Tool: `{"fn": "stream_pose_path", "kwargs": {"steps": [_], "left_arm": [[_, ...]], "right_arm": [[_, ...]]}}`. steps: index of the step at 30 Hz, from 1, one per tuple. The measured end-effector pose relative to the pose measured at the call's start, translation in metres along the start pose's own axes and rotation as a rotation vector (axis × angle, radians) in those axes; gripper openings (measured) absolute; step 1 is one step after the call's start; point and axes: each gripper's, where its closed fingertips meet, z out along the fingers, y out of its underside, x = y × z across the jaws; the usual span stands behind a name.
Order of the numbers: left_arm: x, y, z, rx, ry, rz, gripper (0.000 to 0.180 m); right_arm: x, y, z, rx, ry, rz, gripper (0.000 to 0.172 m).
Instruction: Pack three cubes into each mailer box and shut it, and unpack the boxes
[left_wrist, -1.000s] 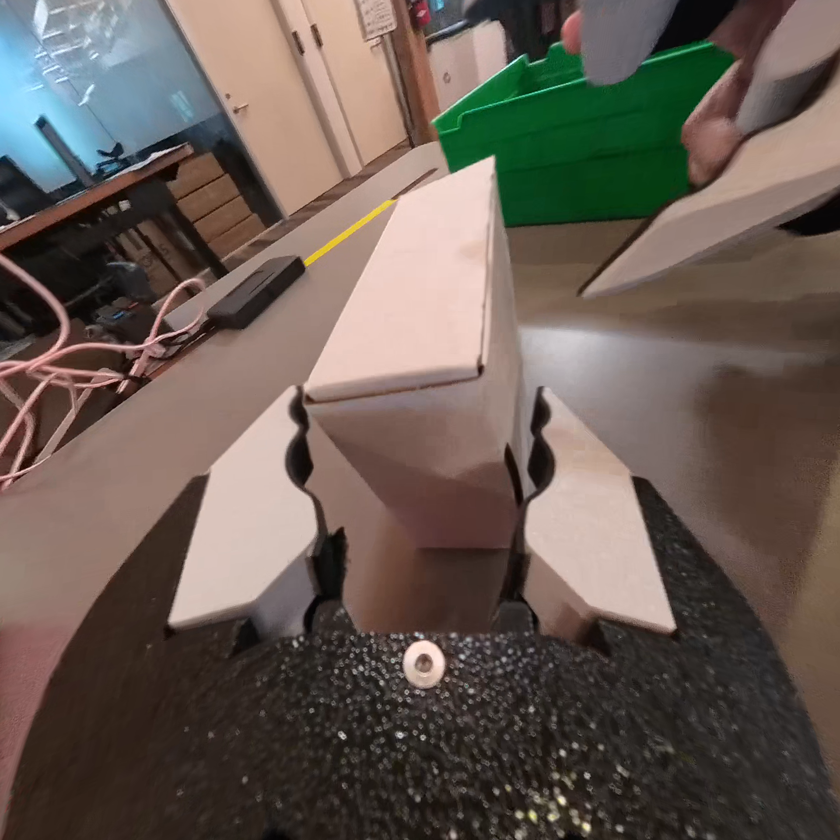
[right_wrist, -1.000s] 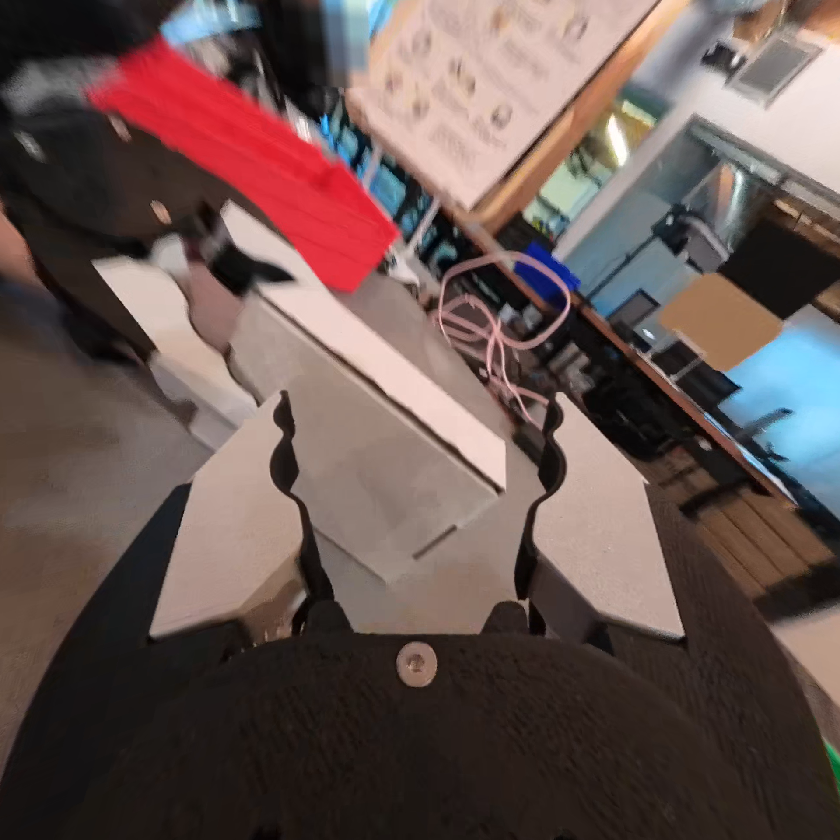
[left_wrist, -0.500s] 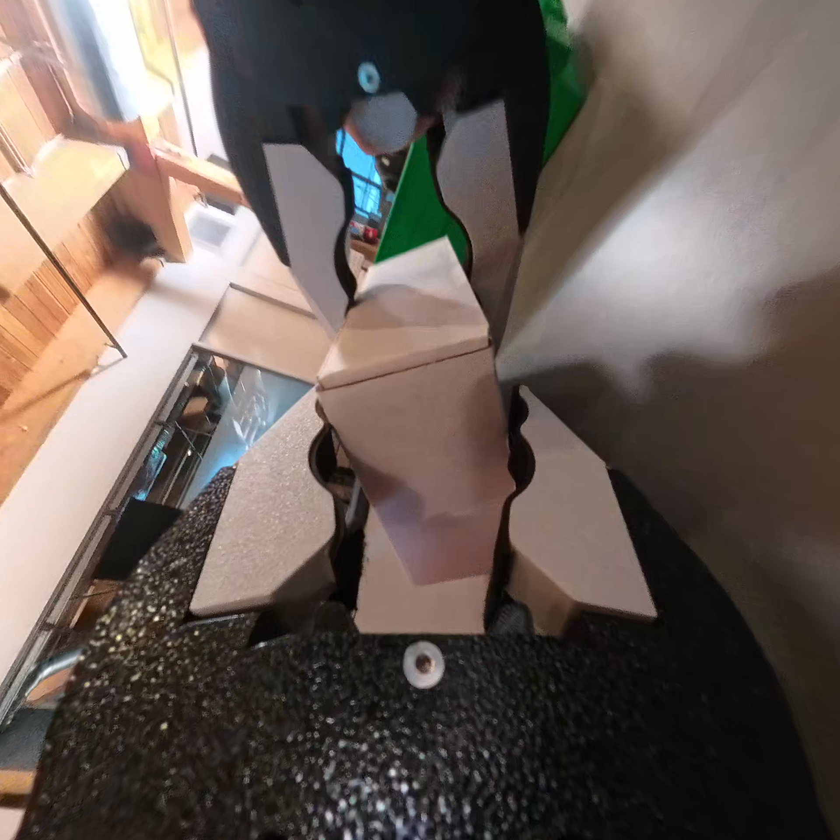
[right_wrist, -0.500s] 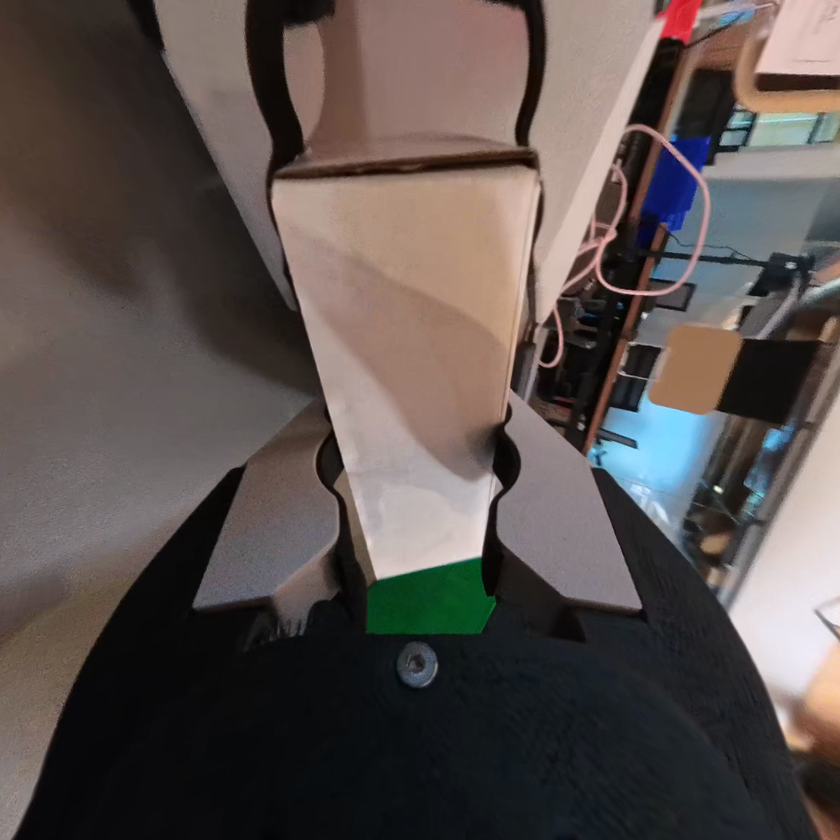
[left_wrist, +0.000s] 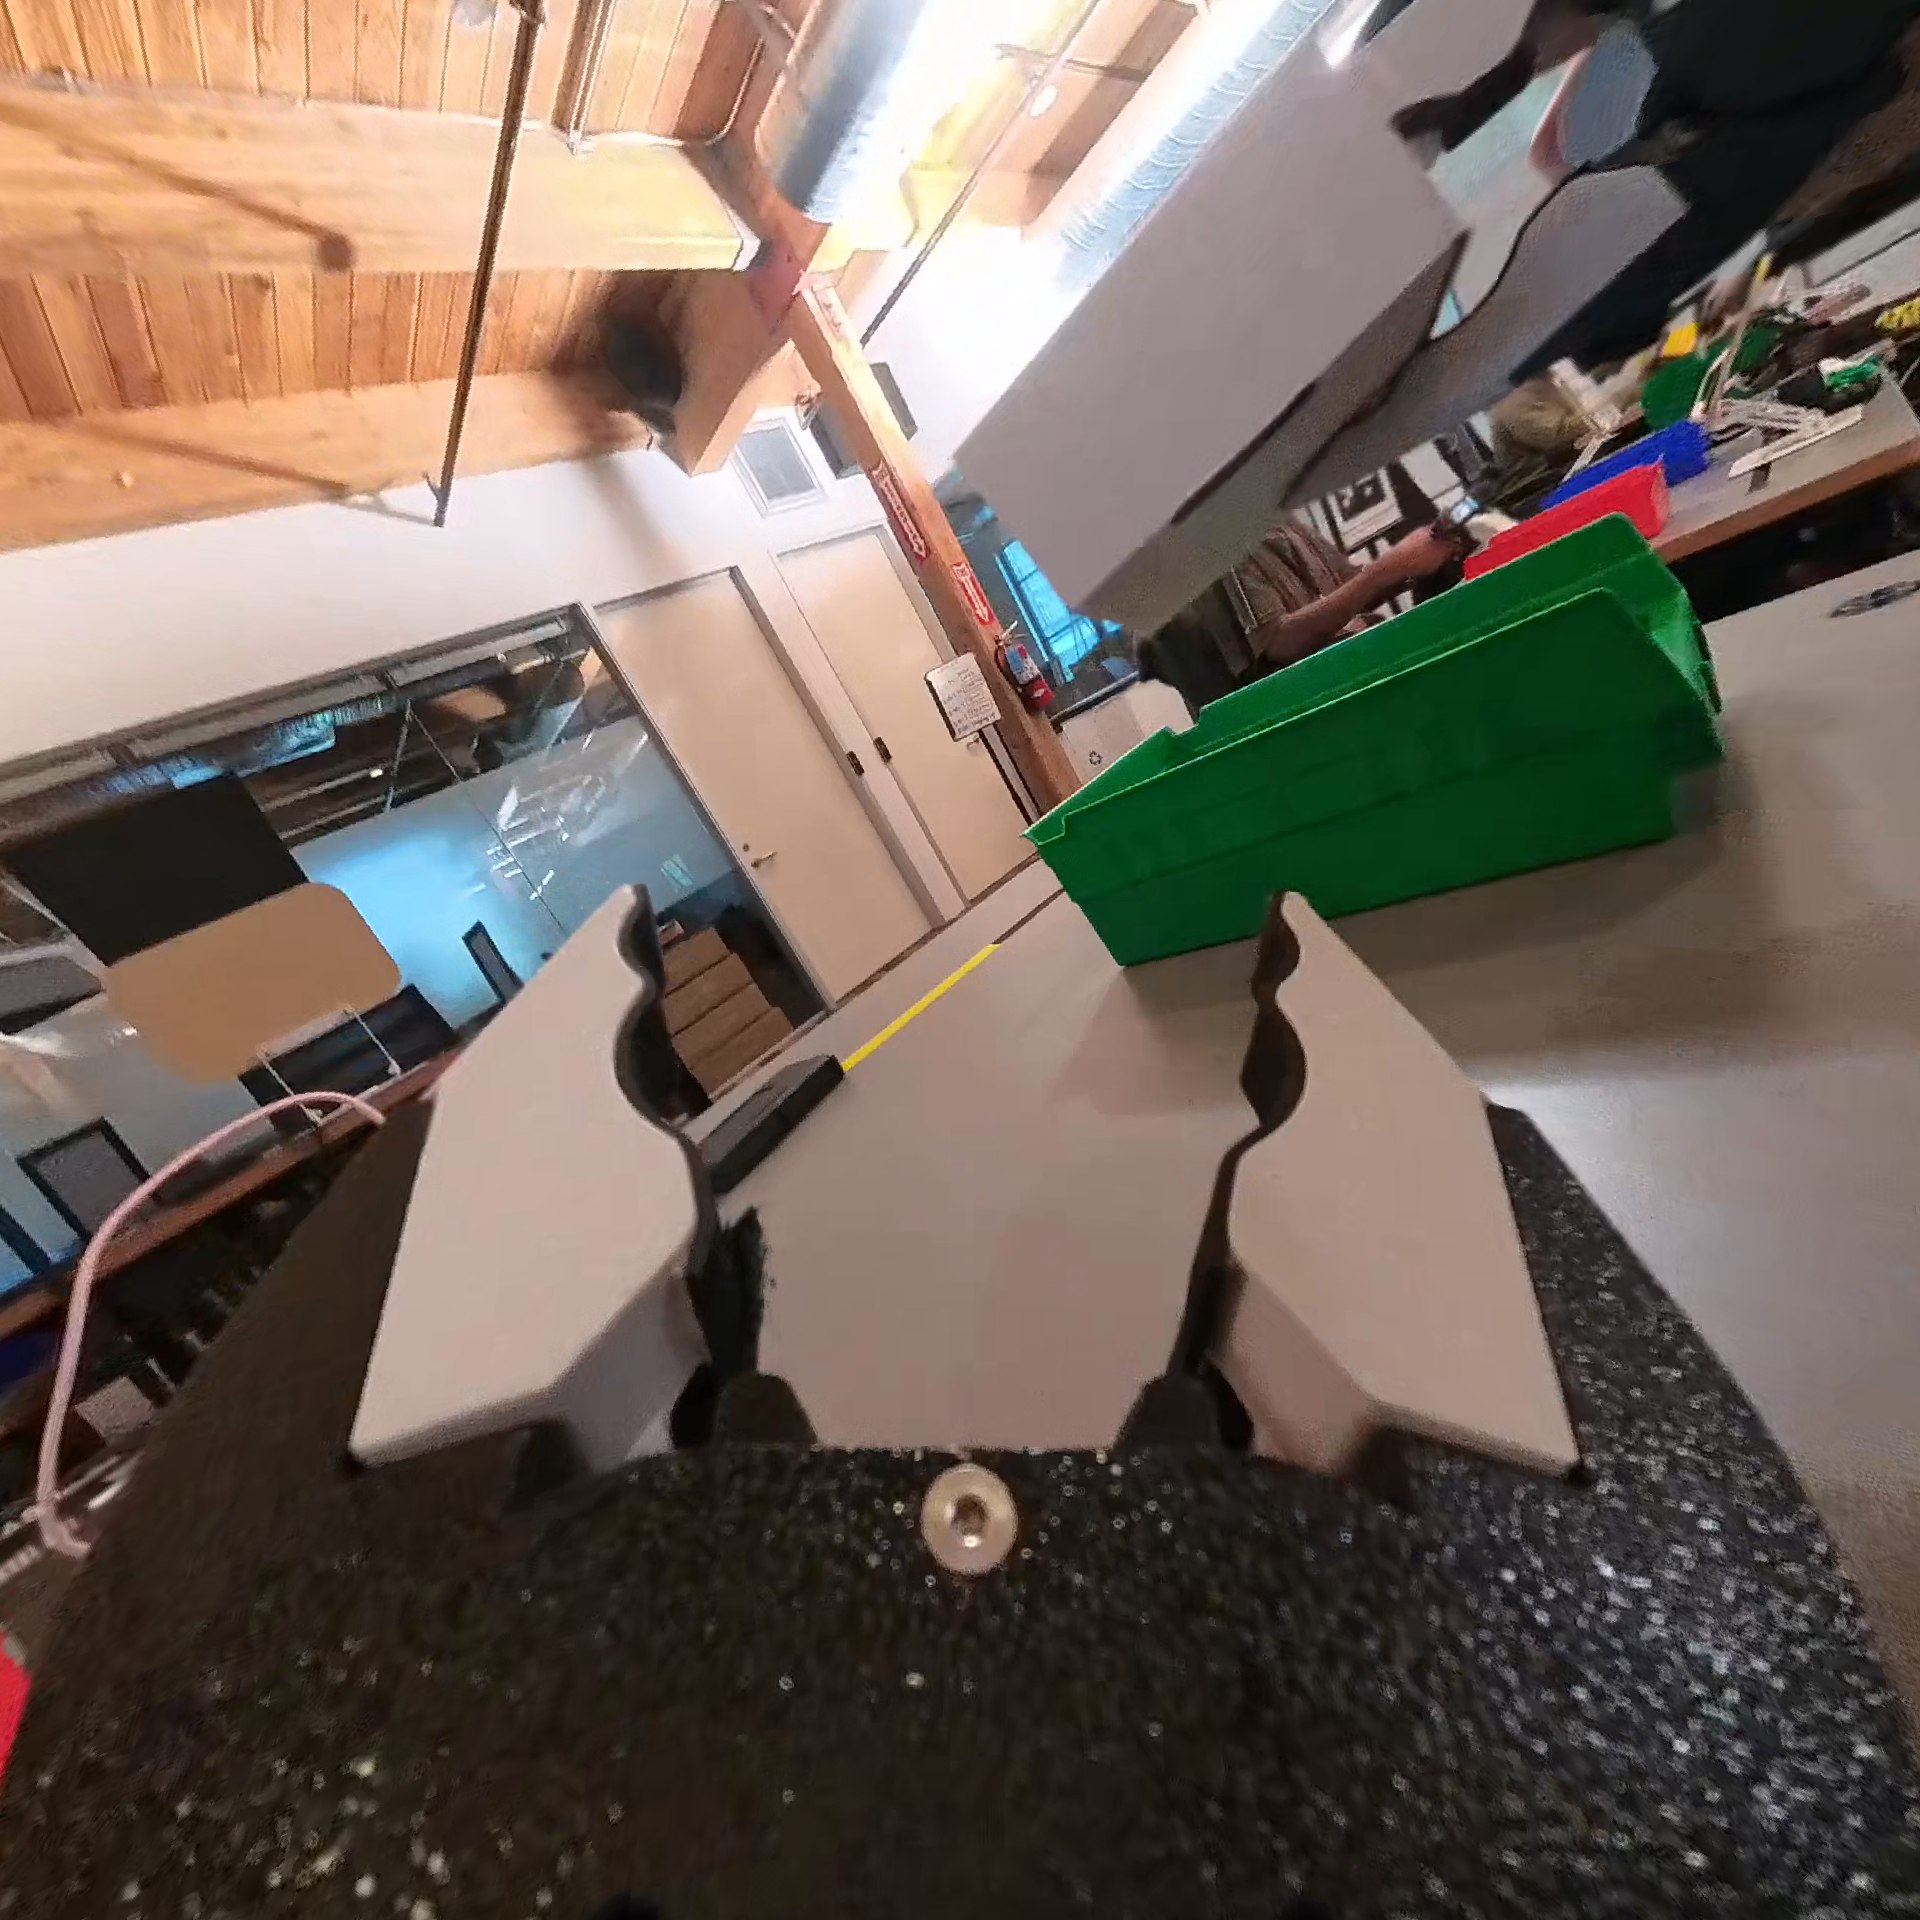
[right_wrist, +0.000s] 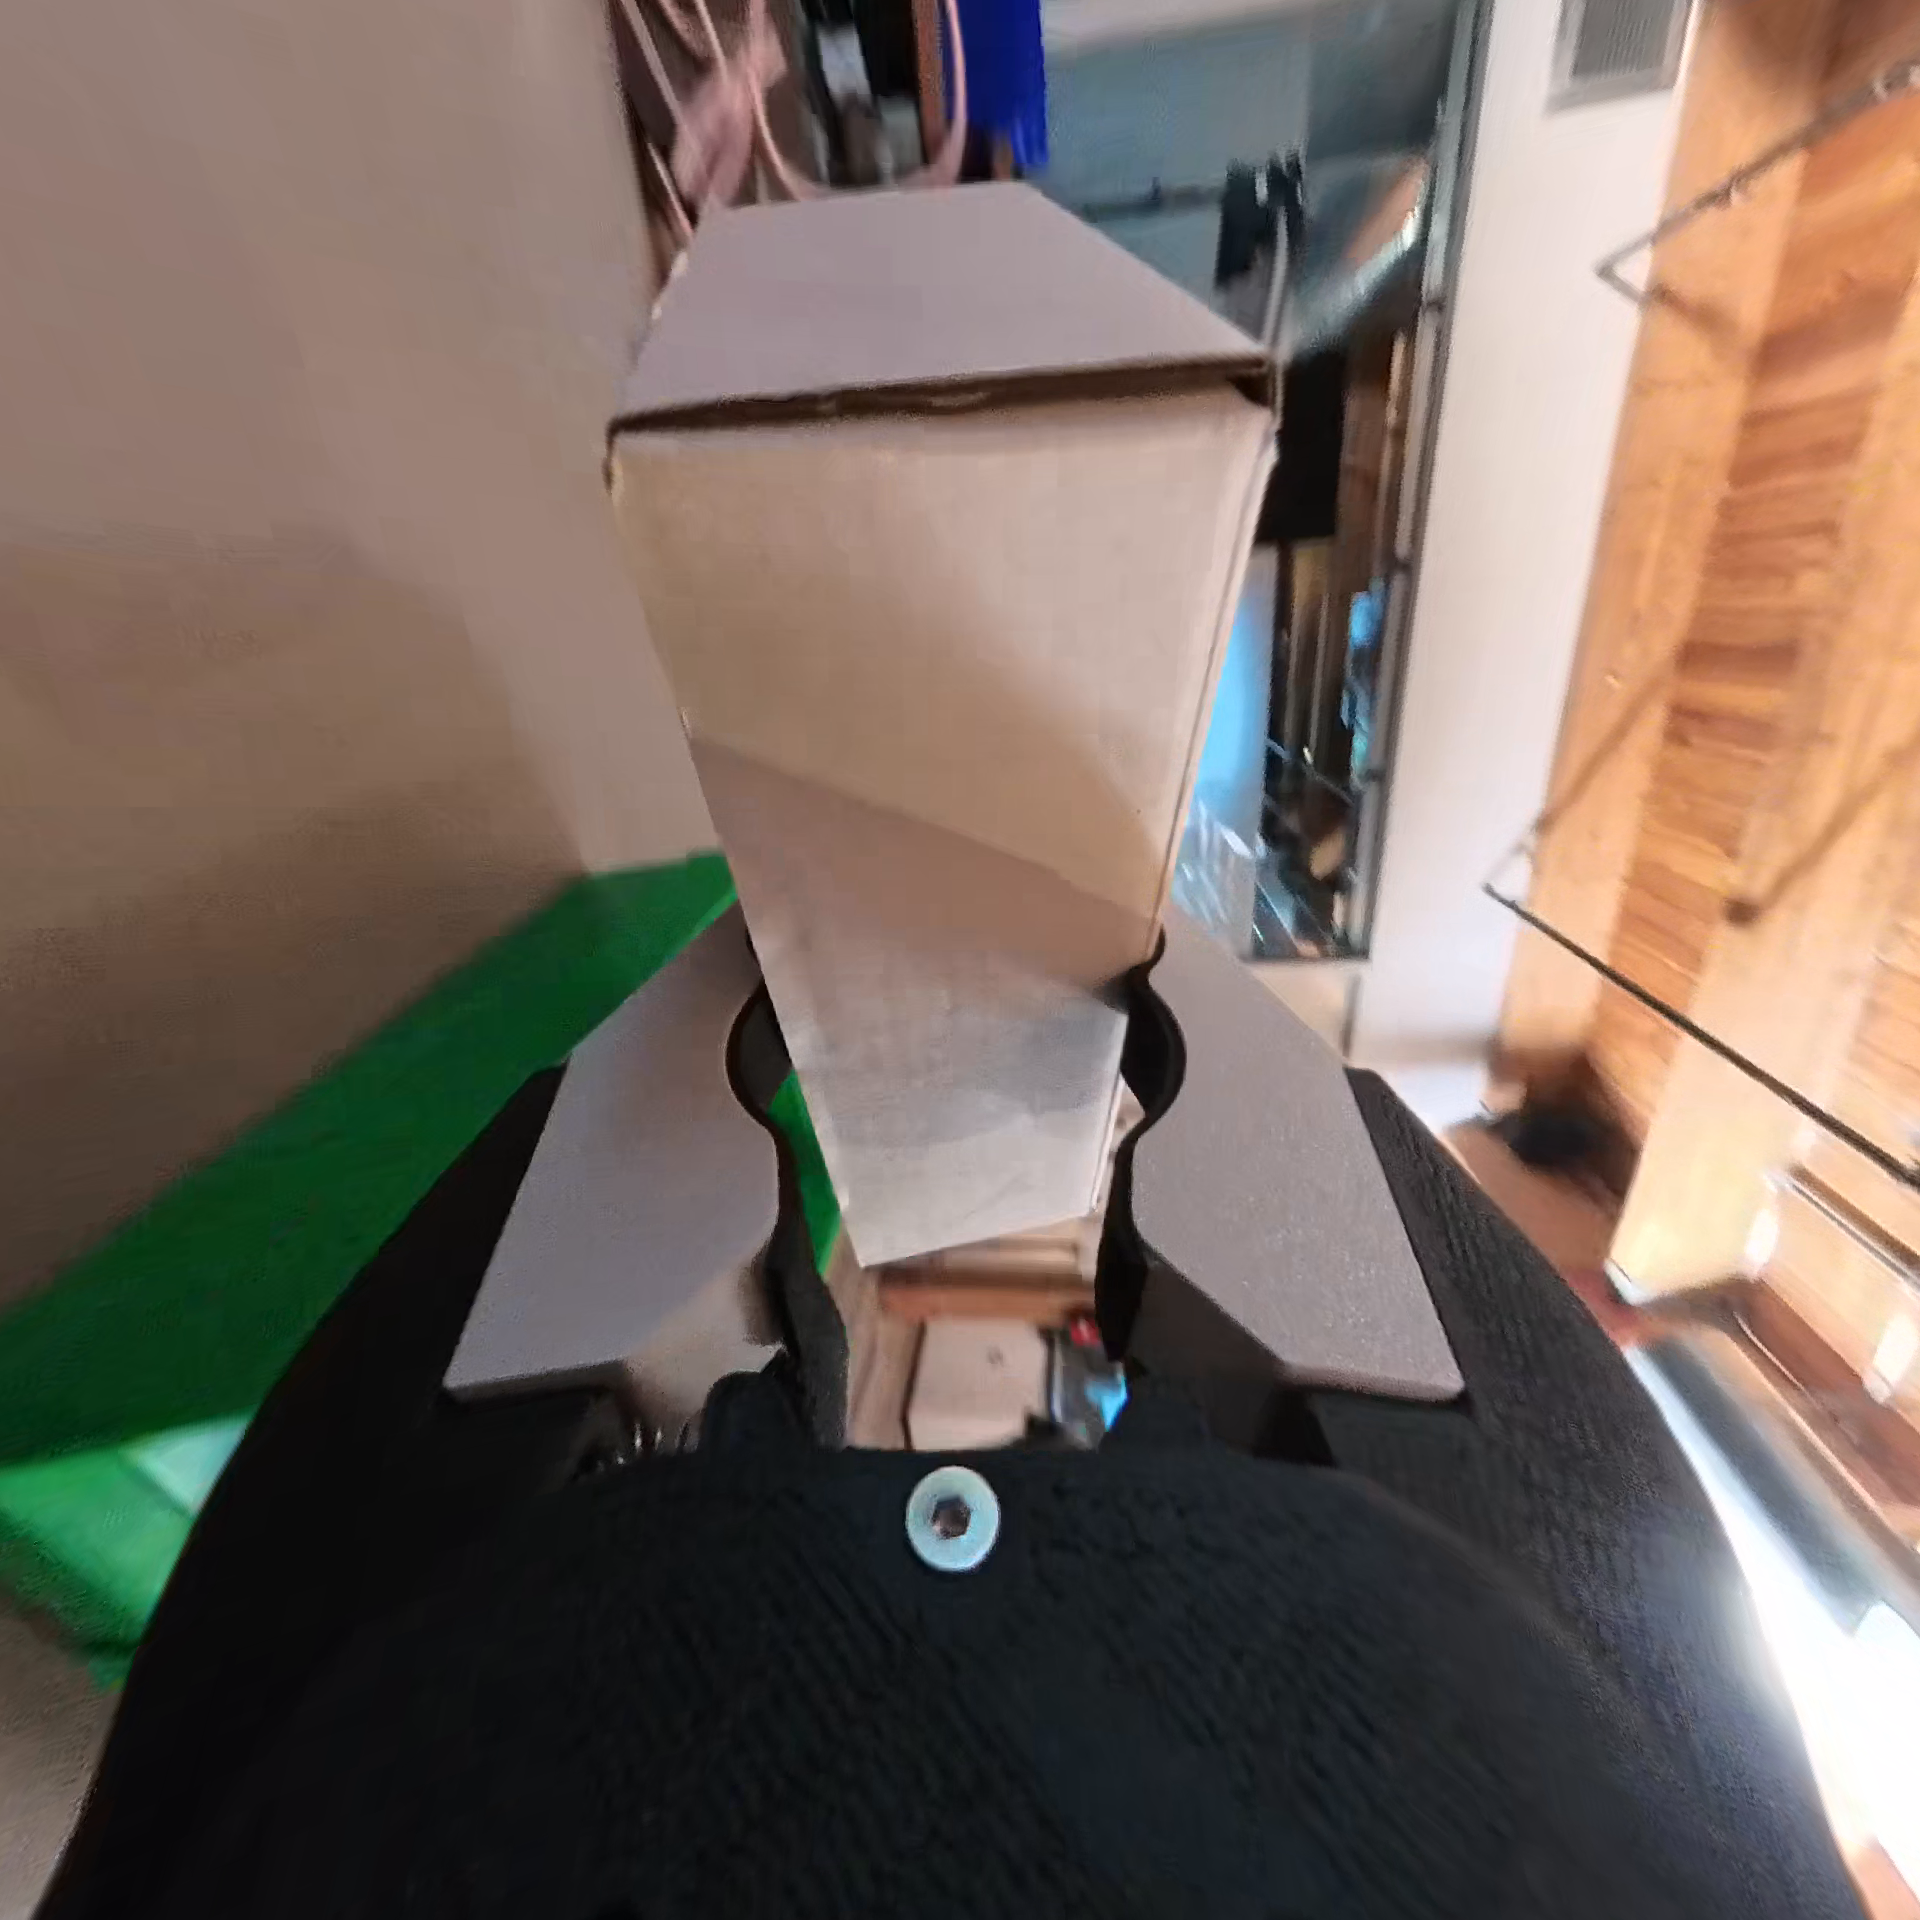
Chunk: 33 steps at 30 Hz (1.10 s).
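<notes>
1. The right gripper (right_wrist: 951, 1049) is pinching a closed brown cardboard mailer box (right_wrist: 935, 644) by its narrow end, with both grey fingers (right_wrist: 1257, 1174) pressing against the box's opposite sides.
2. The box is sticking out forward from the jaws, held up off the table, and its lid seam is showing as a dark line across the upper part.
3. In the left wrist view the same box (left_wrist: 1216, 343) is showing at the upper right, raised in the air above the table and gripped by the right gripper's fingers (left_wrist: 1600, 239) at its far end.
4. The left gripper (left_wrist: 956, 1029) is standing with its jaws spread wide and nothing between them; only bare grey table (left_wrist: 1039, 1195) is lying between its fingers (left_wrist: 551, 1174).
5. A green plastic bin (left_wrist: 1382, 769) is sitting on the table ahead and to the right of the left gripper, well apart from its fingertips.
6. The same green bin (right_wrist: 343, 1122) is appearing in the right wrist view at the lower left, behind the held box.
7. A flat black device (left_wrist: 774, 1117) is lying near the table's left edge, just past the left finger, with a yellow line (left_wrist: 920, 1003) running beyond it.
8. A pink cable (left_wrist: 125, 1226) is hanging at the far left.
9. A red bin (left_wrist: 1569, 530) and a blue bin (left_wrist: 1652, 473) are sitting on another table in the background.
</notes>
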Motion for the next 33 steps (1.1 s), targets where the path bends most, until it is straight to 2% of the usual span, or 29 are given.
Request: {"fn": "stream_pose_path", "kwargs": {"steps": [3, 6, 9, 16, 20, 28, 30, 32, 33], "left_arm": [[0.004, 0.008, 0.003, -0.025, 0.012, -0.017, 0.11], [0.003, 0.013, 0.006, -0.051, 0.011, -0.031, 0.11], [0.0, 0.017, 0.007, -0.063, 0.005, -0.052, 0.11], [0.0, 0.027, 0.009, -0.106, 0.017, -0.082, 0.109], [0.002, 0.031, 0.01, -0.133, 0.027, -0.104, 0.109], [-0.006, 0.043, 0.009, -0.198, 0.007, -0.184, 0.11], [-0.006, 0.044, 0.009, -0.202, 0.003, -0.186, 0.11], [-0.005, 0.045, 0.009, -0.204, 0.007, -0.194, 0.11], [-0.005, 0.045, 0.01, -0.206, 0.011, -0.2, 0.11]], "right_arm": [[0.008, 0.07, 0.019, -0.151, 0.012, -0.038, 0.063], [-0.01, 0.135, 0.044, -0.28, -0.057, -0.054, 0.063], [-0.032, 0.173, 0.065, -0.349, -0.117, -0.067, 0.063], [-0.07, 0.192, 0.107, -0.352, -0.147, -0.142, 0.064], [-0.071, 0.208, 0.12, -0.407, -0.075, -0.147, 0.064], [-0.087, 0.193, 0.12, -0.387, -0.199, -0.043, 0.067], [-0.086, 0.189, 0.111, -0.368, -0.256, 0.021, 0.077], [-0.091, 0.185, 0.096, -0.355, -0.368, 0.094, 0.101], [-0.093, 0.185, 0.088, -0.364, -0.42, 0.13, 0.102]]}}
